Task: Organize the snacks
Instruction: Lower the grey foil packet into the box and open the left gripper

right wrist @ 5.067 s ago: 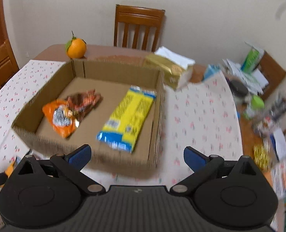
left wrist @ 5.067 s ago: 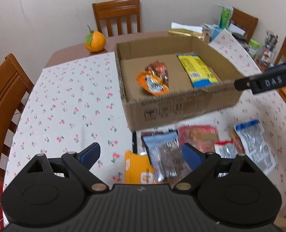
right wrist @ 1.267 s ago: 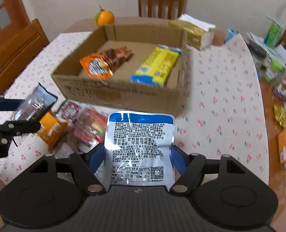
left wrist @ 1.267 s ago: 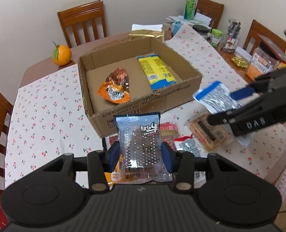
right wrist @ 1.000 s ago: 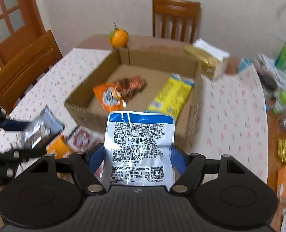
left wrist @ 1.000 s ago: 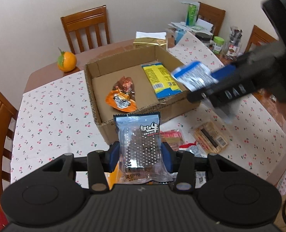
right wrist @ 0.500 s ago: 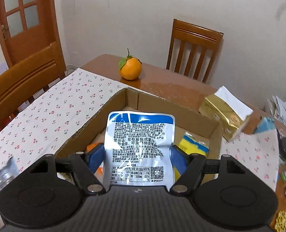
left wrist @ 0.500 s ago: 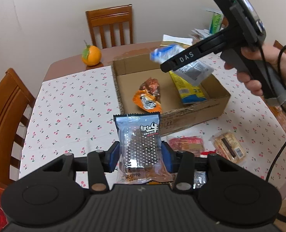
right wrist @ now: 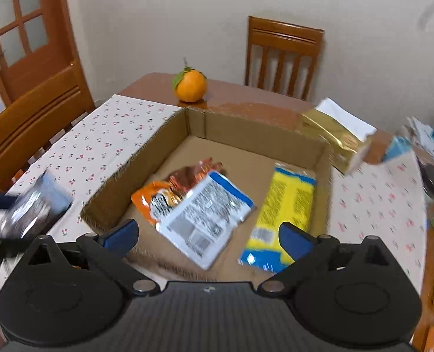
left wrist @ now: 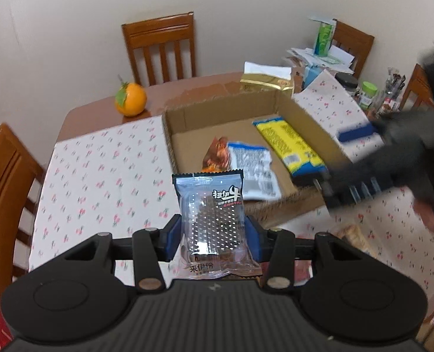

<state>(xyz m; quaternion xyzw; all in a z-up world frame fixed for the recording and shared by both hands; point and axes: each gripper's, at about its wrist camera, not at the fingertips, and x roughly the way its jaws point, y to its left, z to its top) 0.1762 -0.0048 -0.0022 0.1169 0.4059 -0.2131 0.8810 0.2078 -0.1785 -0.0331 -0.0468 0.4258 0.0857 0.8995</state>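
Note:
My left gripper (left wrist: 212, 234) is shut on a clear blue-topped snack packet (left wrist: 211, 217), held above the table in front of the cardboard box (left wrist: 187, 114). My right gripper (right wrist: 208, 234) is open and empty above the box's near edge (right wrist: 105, 202); in the left wrist view it is a blur at the box's right side (left wrist: 372, 158). In the box lie a white and blue packet (right wrist: 205, 211), an orange packet (right wrist: 152, 199), a brown packet (right wrist: 193, 173) and a yellow packet (right wrist: 287, 205).
An orange (right wrist: 190, 85) sits on the bare wood behind the box. A gold tissue pack (right wrist: 337, 135) lies at the box's back right. Jars and clutter (left wrist: 363, 91) fill the far right. Chairs (left wrist: 161, 50) ring the table. More snacks (left wrist: 351, 234) lie right of my left gripper.
My right gripper has opened and let go of the white and blue packet, which now lies in the box. It has drawn back toward the box's right side. My left gripper still holds its packet.

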